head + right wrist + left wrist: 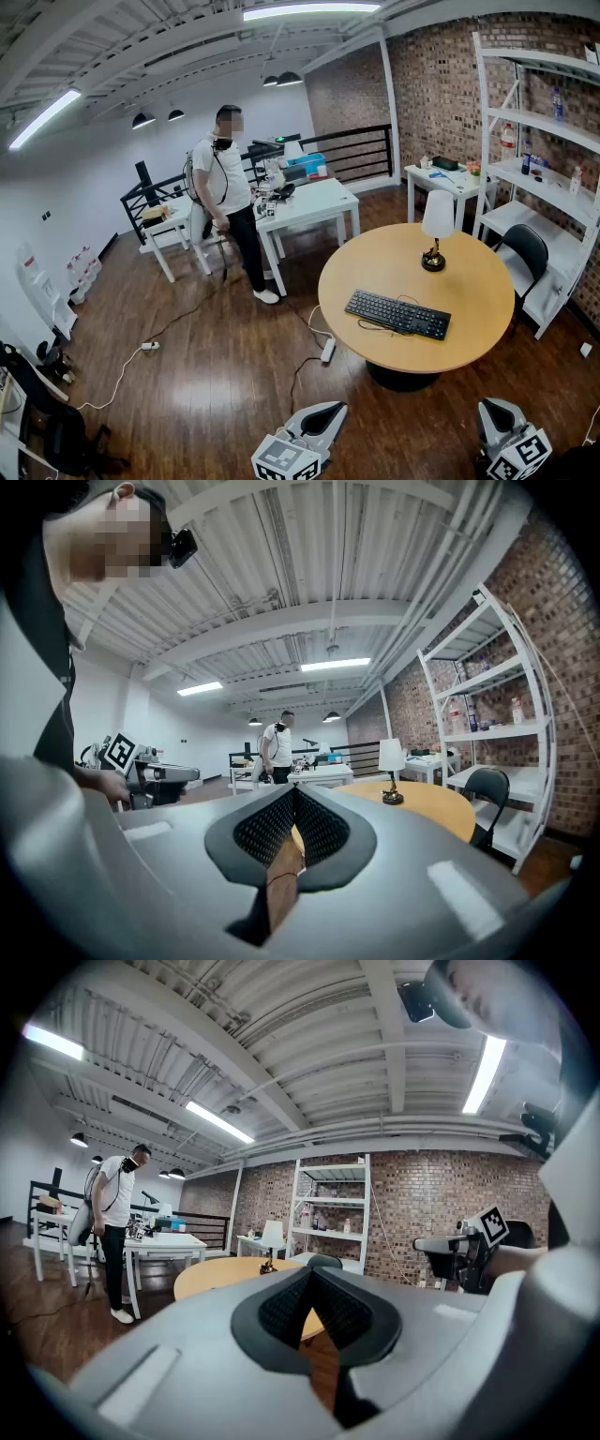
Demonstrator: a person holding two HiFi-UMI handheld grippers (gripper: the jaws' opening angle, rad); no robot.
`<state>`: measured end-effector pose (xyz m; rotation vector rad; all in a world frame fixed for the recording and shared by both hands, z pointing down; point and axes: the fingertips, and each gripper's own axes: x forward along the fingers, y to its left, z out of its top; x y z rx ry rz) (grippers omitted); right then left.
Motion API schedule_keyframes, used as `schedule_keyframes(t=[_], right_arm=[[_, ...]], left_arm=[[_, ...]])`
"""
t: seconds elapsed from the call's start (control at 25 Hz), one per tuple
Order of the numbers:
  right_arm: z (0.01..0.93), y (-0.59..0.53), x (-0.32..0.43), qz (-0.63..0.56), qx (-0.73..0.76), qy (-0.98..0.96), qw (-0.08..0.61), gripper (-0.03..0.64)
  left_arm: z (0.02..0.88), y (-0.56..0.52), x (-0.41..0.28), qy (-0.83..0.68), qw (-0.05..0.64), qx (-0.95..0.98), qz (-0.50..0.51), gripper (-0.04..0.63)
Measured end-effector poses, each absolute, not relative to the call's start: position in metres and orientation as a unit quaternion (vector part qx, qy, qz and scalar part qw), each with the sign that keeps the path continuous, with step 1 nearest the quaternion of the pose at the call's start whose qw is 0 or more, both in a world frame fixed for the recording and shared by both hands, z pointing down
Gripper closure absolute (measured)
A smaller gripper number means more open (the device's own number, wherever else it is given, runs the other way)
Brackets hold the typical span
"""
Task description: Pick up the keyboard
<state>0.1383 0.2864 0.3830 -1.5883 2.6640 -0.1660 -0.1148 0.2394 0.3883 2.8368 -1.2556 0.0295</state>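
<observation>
I see the black keyboard (397, 314) lying flat on the round wooden table (473, 281), right of centre in the head view, set toward the table's lower left edge with a thin cable looping beside it. A small white-shaded lamp (437, 228) stands higher on the same table, apart from the keyboard. My left claw (323, 415) sits at the bottom edge, below and left of the table, and my right claw (497, 419) at the bottom right; both are well apart from the keyboard. In each claw's own view the pads meet at the tips and grip nothing. In the upper left a person (230, 183) stands beside a white table (314, 202).
</observation>
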Motion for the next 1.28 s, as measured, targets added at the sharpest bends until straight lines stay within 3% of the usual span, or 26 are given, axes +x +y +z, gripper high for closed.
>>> schedule_keyframes(t=[0.64,1.28], right_arm=[[0.395,0.292,0.127,-0.060,-0.512,0.857,0.002,0.597],[0.394,0.273,0.065,-0.052,-0.533,0.844,0.000,0.578]], left_arm=[[0.401,0.241,-0.132,-0.409,0.030,0.912,0.012,0.557],[0.412,0.215,-0.201,-0.399,0.033,0.916,0.017,0.558]])
